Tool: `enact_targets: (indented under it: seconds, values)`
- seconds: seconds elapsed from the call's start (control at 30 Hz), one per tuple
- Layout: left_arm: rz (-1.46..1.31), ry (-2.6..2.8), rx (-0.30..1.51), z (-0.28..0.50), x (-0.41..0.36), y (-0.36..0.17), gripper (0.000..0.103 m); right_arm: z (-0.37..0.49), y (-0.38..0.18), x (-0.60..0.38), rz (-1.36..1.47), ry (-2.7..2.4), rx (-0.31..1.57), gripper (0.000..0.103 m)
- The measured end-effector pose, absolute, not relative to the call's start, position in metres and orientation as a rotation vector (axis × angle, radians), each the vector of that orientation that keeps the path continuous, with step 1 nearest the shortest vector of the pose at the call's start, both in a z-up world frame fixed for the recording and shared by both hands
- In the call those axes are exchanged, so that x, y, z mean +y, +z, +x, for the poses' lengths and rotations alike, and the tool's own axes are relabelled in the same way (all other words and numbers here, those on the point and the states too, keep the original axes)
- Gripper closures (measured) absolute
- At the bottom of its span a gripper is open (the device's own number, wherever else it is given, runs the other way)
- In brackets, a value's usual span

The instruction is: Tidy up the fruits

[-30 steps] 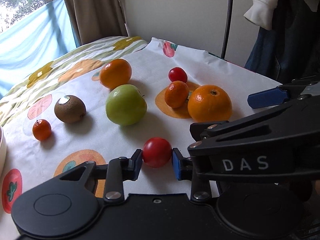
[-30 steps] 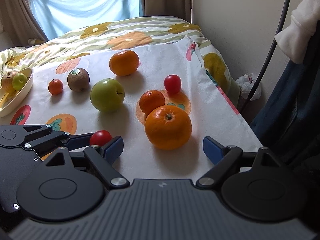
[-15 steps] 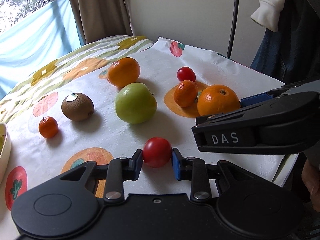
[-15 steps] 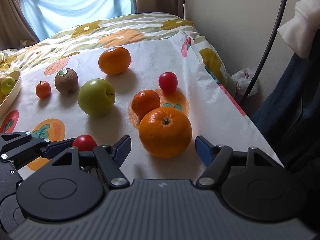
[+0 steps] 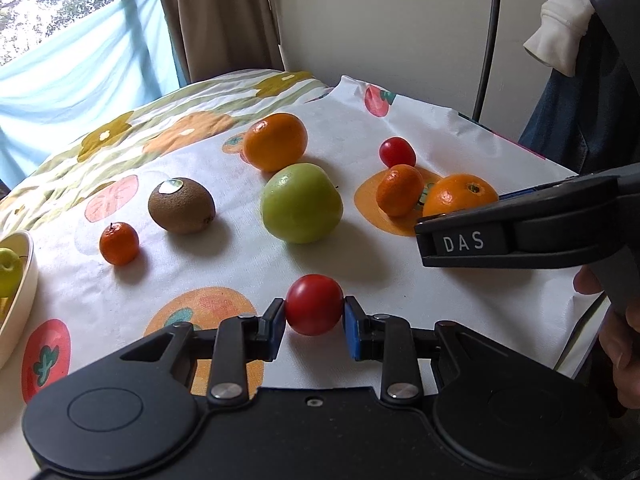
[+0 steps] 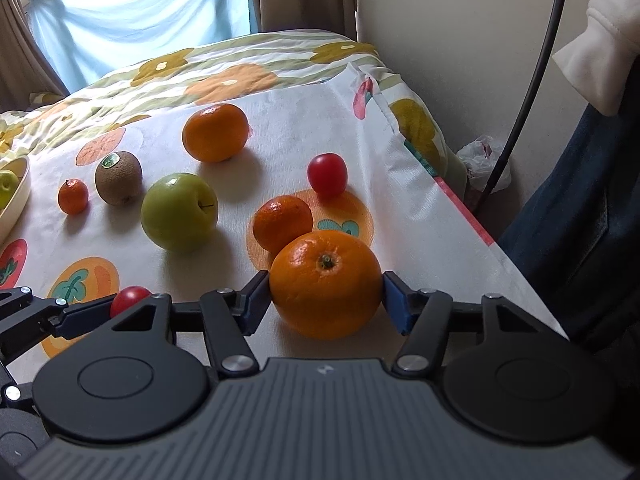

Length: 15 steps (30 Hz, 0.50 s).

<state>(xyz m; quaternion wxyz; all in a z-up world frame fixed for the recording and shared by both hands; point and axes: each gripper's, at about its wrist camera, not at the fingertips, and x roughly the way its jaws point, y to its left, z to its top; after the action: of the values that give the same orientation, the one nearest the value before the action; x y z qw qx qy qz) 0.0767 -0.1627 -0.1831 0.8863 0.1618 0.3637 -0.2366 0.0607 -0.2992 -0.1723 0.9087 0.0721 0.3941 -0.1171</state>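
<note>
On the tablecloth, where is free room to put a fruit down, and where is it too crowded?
Free patches: between the green apple and the left tool holding a red tomato; also the near-left tablecloth between the bowl and the small tangerine. Crowded: around the big orange, where a mandarin touches it and another tomato sits close.

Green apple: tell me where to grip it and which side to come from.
Grip the green apple across its widest middle, approaching level from the near side. It lies tilted, stem pointing right, so keep one pad below the stem. The kiwi behind-left and the small mandarin to the right stand apart, leaving pad room.
</note>
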Motion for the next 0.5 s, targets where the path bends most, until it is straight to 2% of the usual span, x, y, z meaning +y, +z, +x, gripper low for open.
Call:
enact_targets:
  seconds: [0.5]
  values:
    - [0.239, -0.358, 0.716, 0.066, -0.127, -0.148, 0.069, 0.054, -0.142, -0.279, 0.088, -0.155, 0.764, 0.029]
